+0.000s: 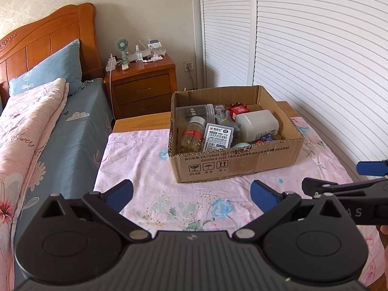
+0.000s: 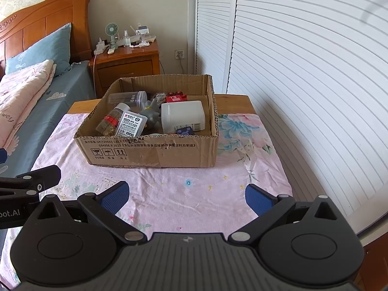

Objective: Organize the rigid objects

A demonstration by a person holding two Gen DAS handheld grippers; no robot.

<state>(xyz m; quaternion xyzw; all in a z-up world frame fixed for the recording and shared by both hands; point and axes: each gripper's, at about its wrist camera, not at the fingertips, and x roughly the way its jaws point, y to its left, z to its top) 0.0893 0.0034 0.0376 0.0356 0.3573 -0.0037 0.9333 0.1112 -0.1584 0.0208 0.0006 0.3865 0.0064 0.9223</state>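
A wooden table (image 2: 232, 99) fills the frame's centre; a pink floral cloth (image 2: 174, 194) covers it, with a cardboard box (image 2: 150, 151) standing on the cloth.

Corrugated, matt brown cardboard box (image 2: 150, 150) rests on soft floral cotton cloth (image 2: 169, 194); at its 11 o'clock stands a glossy varnished wooden nightstand (image 2: 126, 65). Matt black plastic grippers.

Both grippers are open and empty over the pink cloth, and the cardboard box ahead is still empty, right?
Not quite. The cardboard box is not empty: the right wrist view shows it holding a white container, a bottle with a red label and other items. The rest stands: the left gripper and right gripper are open and empty over the pink cloth.
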